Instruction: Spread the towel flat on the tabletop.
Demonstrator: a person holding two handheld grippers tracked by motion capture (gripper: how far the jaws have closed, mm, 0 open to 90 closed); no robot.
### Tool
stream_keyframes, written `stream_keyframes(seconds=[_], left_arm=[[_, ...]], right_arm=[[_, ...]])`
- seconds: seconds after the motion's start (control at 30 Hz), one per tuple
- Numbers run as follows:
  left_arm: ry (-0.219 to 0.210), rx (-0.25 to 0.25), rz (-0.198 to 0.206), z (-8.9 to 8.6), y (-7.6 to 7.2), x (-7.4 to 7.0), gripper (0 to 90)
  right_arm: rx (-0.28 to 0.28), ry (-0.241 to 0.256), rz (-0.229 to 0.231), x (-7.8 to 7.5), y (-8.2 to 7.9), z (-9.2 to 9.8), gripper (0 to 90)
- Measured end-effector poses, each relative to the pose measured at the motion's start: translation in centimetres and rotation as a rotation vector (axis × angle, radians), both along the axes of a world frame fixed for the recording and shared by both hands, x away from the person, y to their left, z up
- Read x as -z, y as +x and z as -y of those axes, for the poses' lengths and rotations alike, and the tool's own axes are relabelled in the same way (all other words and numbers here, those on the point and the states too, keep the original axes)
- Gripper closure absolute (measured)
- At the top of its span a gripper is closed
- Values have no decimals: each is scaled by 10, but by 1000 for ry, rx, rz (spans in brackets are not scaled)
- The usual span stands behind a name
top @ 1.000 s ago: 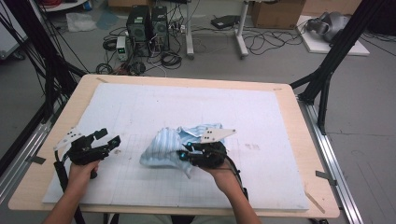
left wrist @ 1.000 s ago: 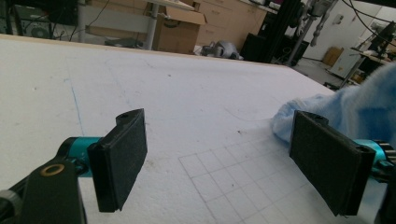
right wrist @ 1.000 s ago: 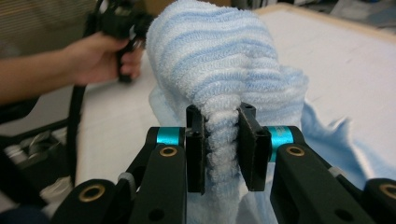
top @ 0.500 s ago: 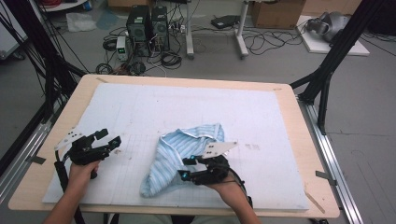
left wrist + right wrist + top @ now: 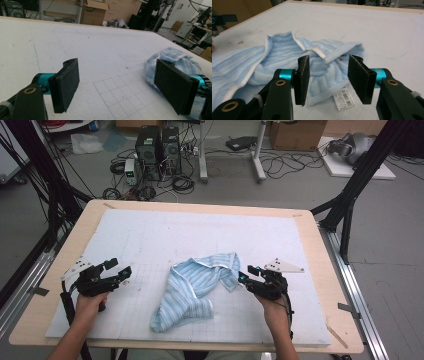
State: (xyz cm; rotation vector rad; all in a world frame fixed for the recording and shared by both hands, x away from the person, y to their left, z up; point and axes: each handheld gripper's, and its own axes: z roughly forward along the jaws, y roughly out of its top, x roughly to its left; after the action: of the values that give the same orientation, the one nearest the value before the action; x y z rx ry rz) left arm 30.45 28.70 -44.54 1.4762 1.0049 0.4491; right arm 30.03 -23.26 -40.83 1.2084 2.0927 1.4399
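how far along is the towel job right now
Early on, by the look of it. Done: little; the blue striped towel lies crumpled on the white mat, edges turned over. In hand: the right gripper is open at the towel's tagged corner, the cloth between its jaws but not pinched. The left gripper is open, apart from the towel. Left: gripping, spreading flat, any folding.

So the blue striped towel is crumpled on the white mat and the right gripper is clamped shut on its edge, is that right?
Not quite. The right gripper is open: the right gripper view shows its jaws apart, with the crumpled blue striped towel lying just beyond them on the white mat.
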Motion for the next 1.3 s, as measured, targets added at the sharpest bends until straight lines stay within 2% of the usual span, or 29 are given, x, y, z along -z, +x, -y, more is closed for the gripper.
stream_keyframes(seconds=[0.1, 0.17, 0.27, 0.33, 0.4, 0.47, 0.53, 0.57, 0.6, 0.67, 0.7, 0.73, 0.77, 0.8, 0.83, 0.87, 0.9, 0.97, 1.0, 1.03, 1.1, 1.13, 1.23, 1.3], left_arm=[[2, 7, 3, 1, 1, 0, 211], [2, 6, 2, 1, 0, 0, 211], [-2, 5, 0, 1, 0, 0, 211], [-3, 6, -1, 0, 0, 1, 211], [-5, 5, -4, -1, 0, 1, 212], [-2, 5, -2, -1, 0, 1, 212], [-2, 7, -3, -2, 0, 1, 212], [-6, 8, -4, -1, -1, 1, 212], [-7, 9, -6, -1, -1, 1, 212], [-5, 9, -5, -2, 0, 1, 213], [-7, 10, -6, -2, 0, 1, 213], [-8, 10, -6, -2, 0, 1, 213], [-7, 10, -6, -1, 0, 1, 214], [-7, 10, -7, -1, -1, 1, 214], [-6, 8, -6, -1, -1, 1, 213], [-5, 9, -4, -1, -1, 1, 214], [-8, 8, -6, -1, -1, 1, 214], [-3, 10, -7, -1, -1, 1, 214], [-6, 11, -8, -1, 0, 1, 214], [-10, 11, -8, 0, 0, 1, 214], [-4, 15, -7, 2, 0, 2, 214], [-5, 18, -10, 2, 0, 2, 214], [-3, 22, -9, 5, 1, 1, 214], [-1, 23, -10, 6, 1, 1, 215]], right_arm=[[-1, -32, -35, 0, 15, -12, 473], [-5, -46, -38, 0, 19, -16, 458], [-2, -66, -67, 0, 35, -37, 345], [3, -82, -77, 1, 41, -43, 344], [17, -127, -129, 6, 54, -56, 343], [17, -135, -142, 7, 57, -59, 355], [-8, -159, -156, 11, 62, -65, 553], [-36, -193, -147, 11, 63, -69, 664], [-53, -202, -143, 11, 62, -70, 755], [-69, -216, -111, 8, 60, -71, 813], [-83, -211, -71, 3, 56, -70, 818], [-83, -211, -71, 3, 56, -70, 818], [-85, -173, -23, -6, 51, -64, 818], [-85, -173, -23, -6, 51, -64, 818], [-86, -156, -1, -9, 49, -61, 818], [-91, -121, 55, -22, 41, -50, 817], [-91, -121, 55, -22, 41, -50, 817], [-83, -101, 95, -31, 34, -37, 817], [-73, -90, 106, -34, 30, -30, 817], [-55, -75, 134, -40, 23, -14, 817], [-24, -52, 134, -42, 19, 1, 817], [-24, -52, 134, -42, 19, 1, 817], [17, -22, 108, -40, 17, 18, 816], [24, -24, 95, -36, 18, 21, 816]])
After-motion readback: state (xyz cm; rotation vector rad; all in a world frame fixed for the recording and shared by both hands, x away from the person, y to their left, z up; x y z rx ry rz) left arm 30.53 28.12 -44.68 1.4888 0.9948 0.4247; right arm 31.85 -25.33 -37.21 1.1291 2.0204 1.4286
